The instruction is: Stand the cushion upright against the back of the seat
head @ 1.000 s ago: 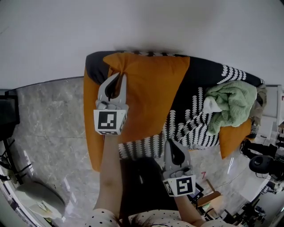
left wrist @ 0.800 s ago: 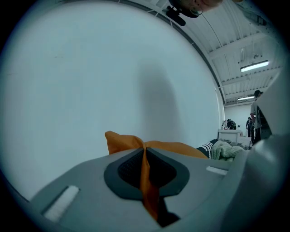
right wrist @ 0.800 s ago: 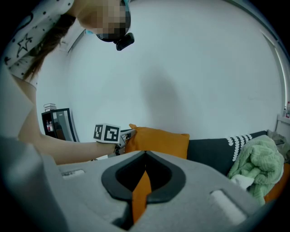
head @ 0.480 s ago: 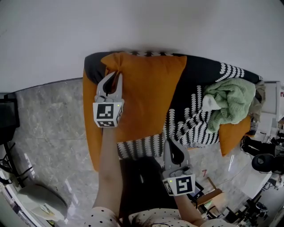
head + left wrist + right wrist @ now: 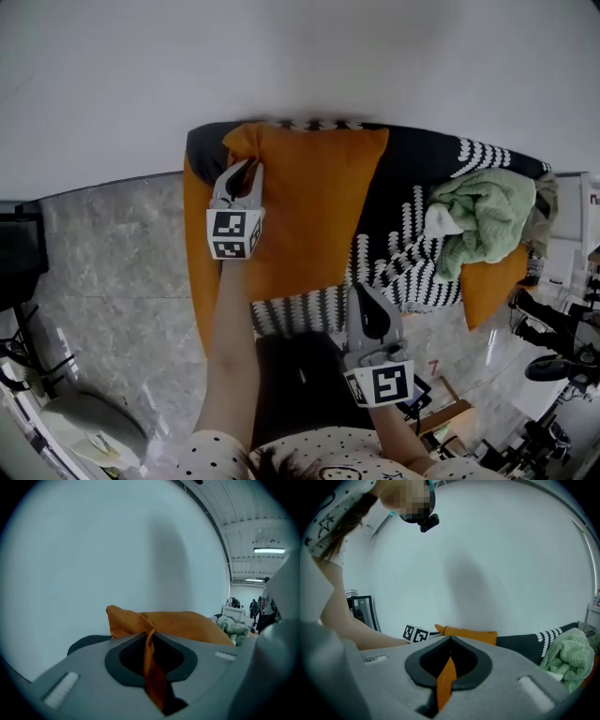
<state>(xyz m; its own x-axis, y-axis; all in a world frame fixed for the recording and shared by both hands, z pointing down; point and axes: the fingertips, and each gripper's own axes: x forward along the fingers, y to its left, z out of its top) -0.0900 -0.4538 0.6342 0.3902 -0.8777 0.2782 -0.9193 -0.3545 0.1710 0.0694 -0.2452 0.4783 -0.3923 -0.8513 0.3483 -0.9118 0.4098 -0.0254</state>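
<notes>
Right now your left arm (image 5: 230,347) reaches straight out toward 12 o'clock. Your left gripper (image 5: 246,176) sits on the orange cushion (image 5: 314,206) at its 10 o'clock corner. Its jaws have just been opening a little, yet a fold of the cushion's fabric is pinched between them and they stand almost together. Your right gripper (image 5: 366,305) hangs back at 5 o'clock of the cushion, off the seat's near edge, with its jaws together. A thin orange strip shows in their slit, and you cannot tell what it belongs to.

The cushion is plump and plain orange. It stands at the left half of the dark seat (image 5: 422,159), and its far edge meets the white wall (image 5: 300,56) at 12 o'clock. In your left gripper view it rises above the seat with the wall right behind it.

The seat also carries a crumpled green blanket (image 5: 483,220) at 3 o'clock of the cushion, with a second orange cushion (image 5: 487,281) partly under it.
</notes>
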